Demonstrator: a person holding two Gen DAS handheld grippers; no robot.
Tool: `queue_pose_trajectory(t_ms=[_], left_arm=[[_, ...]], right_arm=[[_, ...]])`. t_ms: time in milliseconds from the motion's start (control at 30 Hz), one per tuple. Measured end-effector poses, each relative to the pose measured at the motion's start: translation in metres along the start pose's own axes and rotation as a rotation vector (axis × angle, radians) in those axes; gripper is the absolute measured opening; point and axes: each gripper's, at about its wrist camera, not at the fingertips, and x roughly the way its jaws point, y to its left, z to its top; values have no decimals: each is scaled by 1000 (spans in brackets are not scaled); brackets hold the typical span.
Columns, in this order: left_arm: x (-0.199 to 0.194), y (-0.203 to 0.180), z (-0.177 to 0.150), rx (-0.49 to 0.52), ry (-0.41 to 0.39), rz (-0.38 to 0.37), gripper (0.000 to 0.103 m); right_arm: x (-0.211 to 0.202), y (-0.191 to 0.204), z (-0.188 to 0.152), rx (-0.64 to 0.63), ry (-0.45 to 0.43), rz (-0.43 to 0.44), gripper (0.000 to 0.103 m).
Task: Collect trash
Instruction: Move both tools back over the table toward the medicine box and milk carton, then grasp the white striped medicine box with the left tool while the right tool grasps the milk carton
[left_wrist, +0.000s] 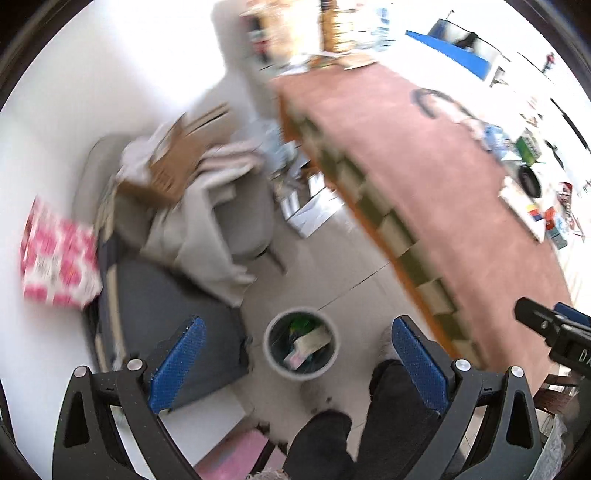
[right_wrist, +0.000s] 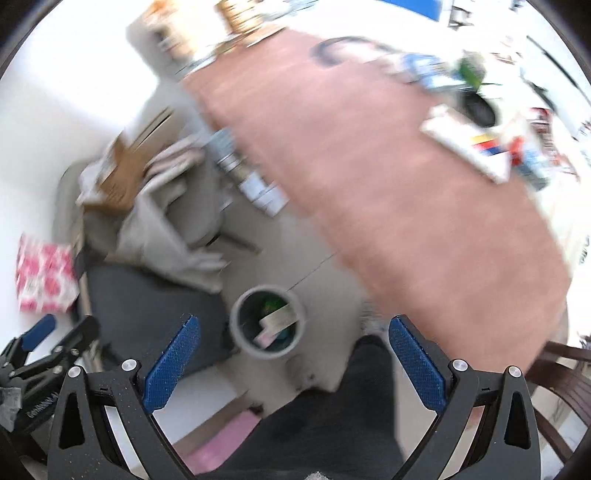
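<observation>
A round grey bin (left_wrist: 301, 343) stands on the floor below, holding a pale carton, something green and other scraps; it also shows in the right wrist view (right_wrist: 267, 321). My left gripper (left_wrist: 301, 365) hangs high above it, open, with nothing between its blue pads. My right gripper (right_wrist: 291, 365) is open too and empty, also well above the bin. The left gripper (right_wrist: 40, 350) shows at the left edge of the right wrist view, and the right gripper (left_wrist: 554, 332) at the right edge of the left wrist view. Both views are blurred.
A long table with a reddish-brown cloth (left_wrist: 443, 184) runs to the right, with boxes and packets (right_wrist: 480, 144) at its far end. A grey chair (left_wrist: 236, 206) piled with cardboard (left_wrist: 181, 158) and cloth stands left, beside a pink patterned bag (left_wrist: 55, 254). A person's dark trouser legs (left_wrist: 391, 424) are below.
</observation>
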Motion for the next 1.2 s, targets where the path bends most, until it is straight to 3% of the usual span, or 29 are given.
queue_pose_trajectory(t_ms=[100, 233, 433, 600, 667, 733, 867, 933, 1067, 1200], left_arm=[[12, -56, 39, 53, 15, -16, 103], [40, -146, 92, 122, 67, -48, 103], [89, -271, 143, 218, 166, -40, 103], [128, -328, 161, 231, 264, -23, 103], [140, -338, 165, 216, 300, -26, 103], [150, -344, 169, 194, 335, -33, 103], [163, -349, 177, 126, 398, -57, 103], [171, -351, 183, 59, 438, -87, 103], [185, -360, 198, -92, 489, -137, 103], [196, -382, 212, -152, 482, -102, 103]], right_arm=[[-5, -68, 34, 43, 19, -70, 103], [0, -162, 86, 13, 44, -225, 103], [43, -279, 155, -83, 142, -373, 103], [88, -316, 191, -222, 214, -410, 103], [103, -324, 200, -247, 229, -368, 103], [112, -330, 203, -237, 242, -310, 86], [113, -353, 209, -84, 232, -189, 79], [106, -373, 209, 69, 221, -142, 78], [93, -412, 198, 343, 194, -126, 77], [85, -433, 185, 488, 149, -138, 74]])
